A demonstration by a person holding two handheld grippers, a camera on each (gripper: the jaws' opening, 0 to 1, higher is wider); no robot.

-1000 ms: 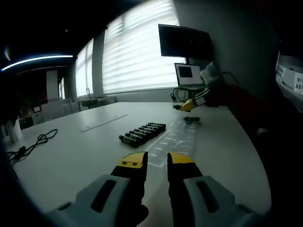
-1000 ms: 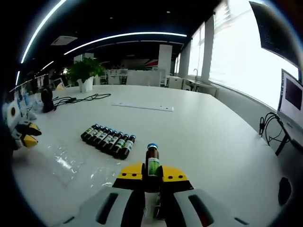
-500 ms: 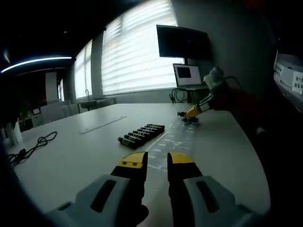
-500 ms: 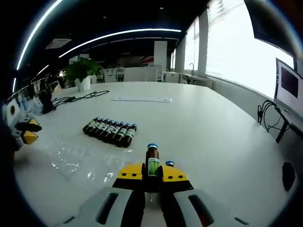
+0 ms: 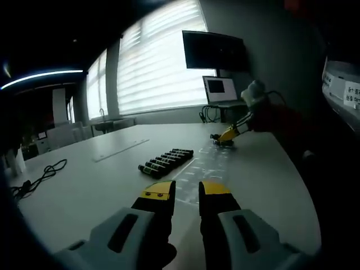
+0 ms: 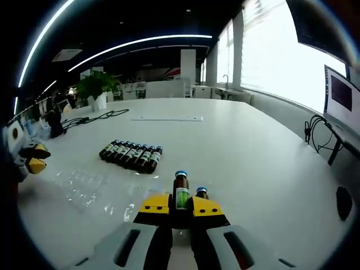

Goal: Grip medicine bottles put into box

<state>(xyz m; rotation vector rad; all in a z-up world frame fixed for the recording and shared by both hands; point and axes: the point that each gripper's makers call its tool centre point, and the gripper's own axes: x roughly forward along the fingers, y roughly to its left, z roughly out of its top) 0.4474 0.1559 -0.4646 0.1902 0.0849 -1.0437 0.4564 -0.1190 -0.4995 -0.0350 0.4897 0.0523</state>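
My right gripper (image 6: 180,203) is shut on a brown medicine bottle (image 6: 180,188) with a blue cap and green label, held upright just above the white table (image 6: 253,163). A second blue-capped bottle (image 6: 201,193) stands right behind the right jaw. A row of several dark bottles (image 6: 130,156) lies on the table ahead, next to a clear plastic tray (image 6: 84,183). In the left gripper view my left gripper (image 5: 185,190) is open and holds nothing; the bottle row (image 5: 166,160) and the tray (image 5: 211,169) lie ahead, and the right gripper (image 5: 226,136) is low over the table beyond them.
A white strip (image 6: 166,118) and black cables (image 6: 95,117) lie farther off, near a potted plant (image 6: 94,87). A monitor (image 5: 212,50) and laptop (image 5: 219,90) stand by the window. A dark object (image 6: 341,202) sits at the right. The left gripper (image 6: 31,158) shows at the left edge.
The right gripper has come down with its bottle to the table, and a second standing bottle now shows beside its right jaw. The left gripper has hardly moved.
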